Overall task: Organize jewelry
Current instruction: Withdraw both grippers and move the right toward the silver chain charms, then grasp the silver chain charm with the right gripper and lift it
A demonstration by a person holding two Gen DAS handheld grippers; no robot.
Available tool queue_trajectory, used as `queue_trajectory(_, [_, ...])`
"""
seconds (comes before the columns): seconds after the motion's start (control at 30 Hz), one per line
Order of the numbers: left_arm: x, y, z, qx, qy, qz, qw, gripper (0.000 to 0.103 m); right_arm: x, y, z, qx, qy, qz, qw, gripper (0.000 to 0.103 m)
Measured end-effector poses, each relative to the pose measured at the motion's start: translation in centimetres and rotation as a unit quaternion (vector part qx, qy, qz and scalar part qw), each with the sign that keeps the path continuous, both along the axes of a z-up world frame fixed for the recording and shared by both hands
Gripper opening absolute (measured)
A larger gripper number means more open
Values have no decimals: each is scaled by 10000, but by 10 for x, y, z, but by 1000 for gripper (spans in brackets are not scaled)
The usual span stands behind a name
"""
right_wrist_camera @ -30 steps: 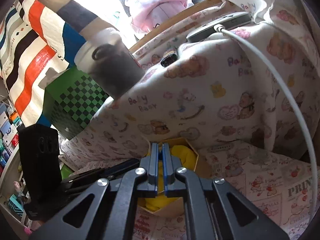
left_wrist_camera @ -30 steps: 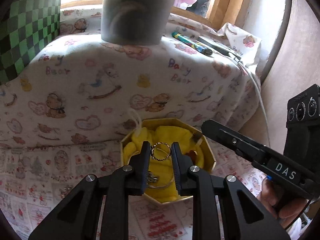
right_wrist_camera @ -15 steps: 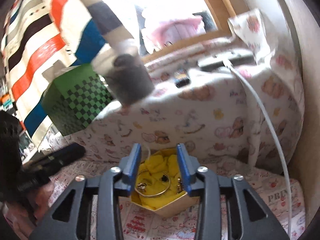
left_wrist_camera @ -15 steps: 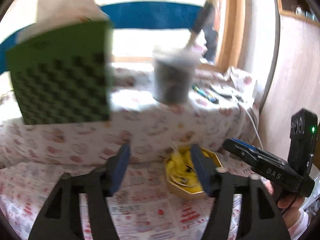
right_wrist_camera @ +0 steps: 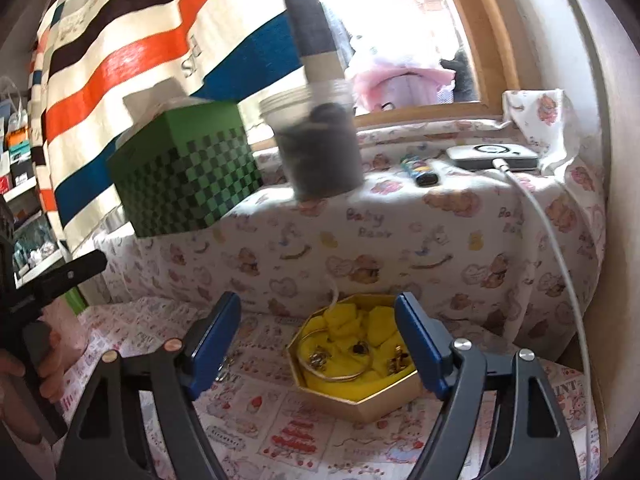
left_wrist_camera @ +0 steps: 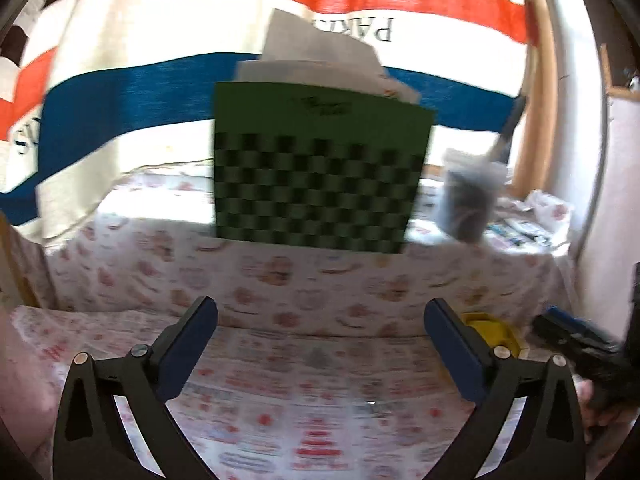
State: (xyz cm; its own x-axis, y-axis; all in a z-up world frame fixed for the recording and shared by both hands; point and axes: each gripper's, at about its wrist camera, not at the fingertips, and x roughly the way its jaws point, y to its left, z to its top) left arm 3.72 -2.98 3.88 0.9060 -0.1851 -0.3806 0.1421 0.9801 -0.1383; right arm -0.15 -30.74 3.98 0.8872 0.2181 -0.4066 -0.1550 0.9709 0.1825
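Note:
A gold octagonal jewelry box with yellow lining sits on the printed cloth. In it lie a gold bangle, a ring and small earrings. My right gripper is wide open and empty, held back from the box and above it. My left gripper is wide open and empty, well left of the box, whose yellow corner shows behind its right finger. Another small piece lies on the cloth by the right gripper's left finger.
A raised shelf under baby-print cloth carries a green checkered box, a dark jar, a lighter and a white device with a cable. A striped cloth hangs behind.
My left gripper let go of the gold ring into the box, opened wide and pulled back to the left. My right gripper opened from shut and drew back too.

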Motion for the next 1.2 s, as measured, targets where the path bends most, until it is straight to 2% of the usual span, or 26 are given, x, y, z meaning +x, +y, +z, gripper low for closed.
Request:
queue_trajectory(0.07, [2,3,-10,151,-43,100,9998,102,1,3,-3,-50,39,-13,10000,77])
queue_trajectory(0.17, [7,6,-23,471,108,144,9987,102,3,9,-8,-110,112,-5,9999,77])
queue_trajectory(0.23, [10,8,-29,535,196,242,9981,102,3,12,-11,-121,156,3,9998,77])
queue_trajectory(0.47, [10,41,-30,-299,314,441,9981,102,3,28,-13,-284,294,241,9989,78])
queue_trajectory(0.6, [7,50,-26,-345,308,730,9963,102,1,52,-5,-273,798,148,9963,77])
queue_trajectory(0.7, [9,59,-28,-601,392,812,9941,102,6,76,-6,-114,1095,578,9922,77])
queue_trajectory(0.83, [14,67,-35,-717,469,943,9919,102,22,102,-22,-417,1297,464,9896,71])
queue_trajectory(0.97, [15,68,-35,-686,427,987,9918,102,47,130,-41,-546,1850,746,9784,70])
queue_trajectory(1.07, [16,69,-37,-715,485,1001,9912,102,66,151,-56,-834,2169,749,9697,64])
queue_trajectory(1.13, [18,70,-39,-819,638,928,9903,102,77,162,-67,-994,2396,730,9630,58])
queue_trajectory(1.2, [24,73,-43,-932,1004,871,9867,102,84,168,-76,-1021,2597,808,9569,58])
